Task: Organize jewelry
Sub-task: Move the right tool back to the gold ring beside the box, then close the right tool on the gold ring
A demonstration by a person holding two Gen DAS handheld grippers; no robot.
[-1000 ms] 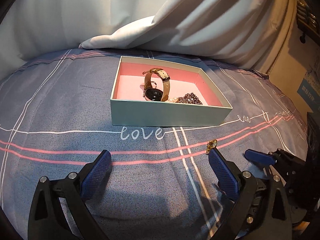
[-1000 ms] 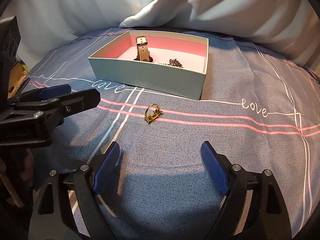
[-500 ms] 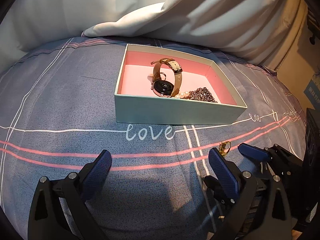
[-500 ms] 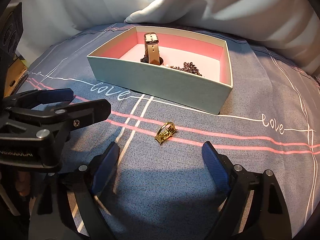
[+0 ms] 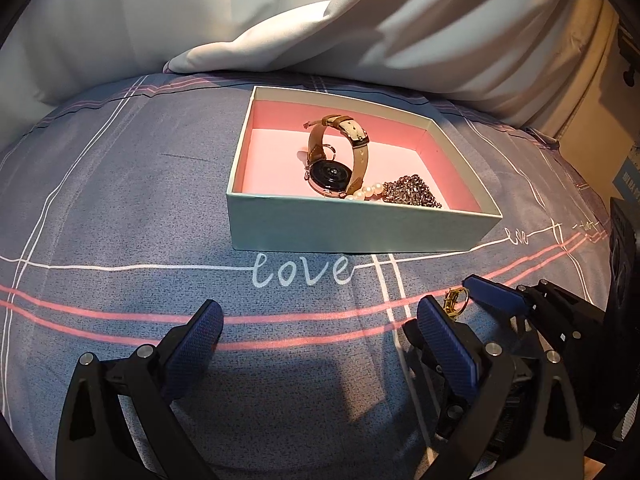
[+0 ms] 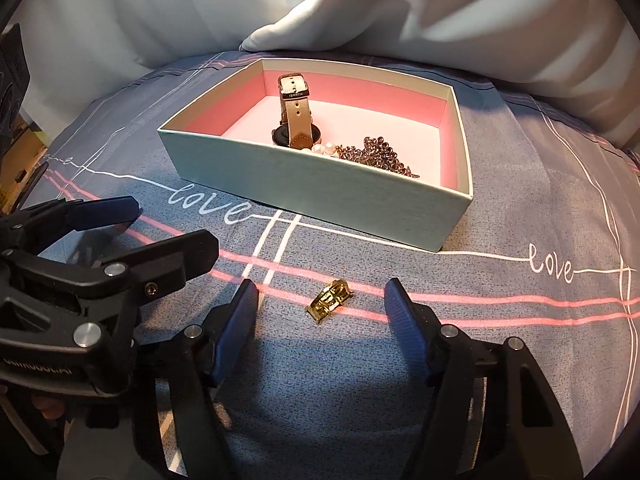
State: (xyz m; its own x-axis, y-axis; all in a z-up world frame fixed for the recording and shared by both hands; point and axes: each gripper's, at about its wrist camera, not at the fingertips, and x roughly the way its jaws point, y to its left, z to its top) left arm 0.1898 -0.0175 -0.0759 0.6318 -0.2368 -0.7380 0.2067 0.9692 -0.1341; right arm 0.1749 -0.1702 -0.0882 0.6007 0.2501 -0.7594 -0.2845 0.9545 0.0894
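Observation:
A small gold ring (image 6: 330, 300) lies on the grey-blue bedsheet, on a pink stripe. My right gripper (image 6: 322, 295) straddles it with its jaws closing; both pads still stand clear of the ring. In the left wrist view the ring (image 5: 456, 301) shows beside one blue right finger (image 5: 494, 296). My left gripper (image 5: 319, 312) hovers open over the sheet with nothing between its fingers. Beyond stands a pale green box (image 5: 360, 232) with pink lining. It holds a tan-strapped watch (image 5: 336, 168), pearls (image 5: 366, 192) and a dark chain (image 5: 412, 192).
A white pillow and folded duvet (image 5: 280, 40) lie behind the box (image 6: 320, 188). The left gripper's black frame (image 6: 100, 280) sits close on the left of the right gripper. The bed's edge and a cardboard box (image 5: 628, 168) are at the far right.
The right gripper moved forward until the ring lay between its fingers, and its fingers drew closer together. The left view shifted slightly toward the box.

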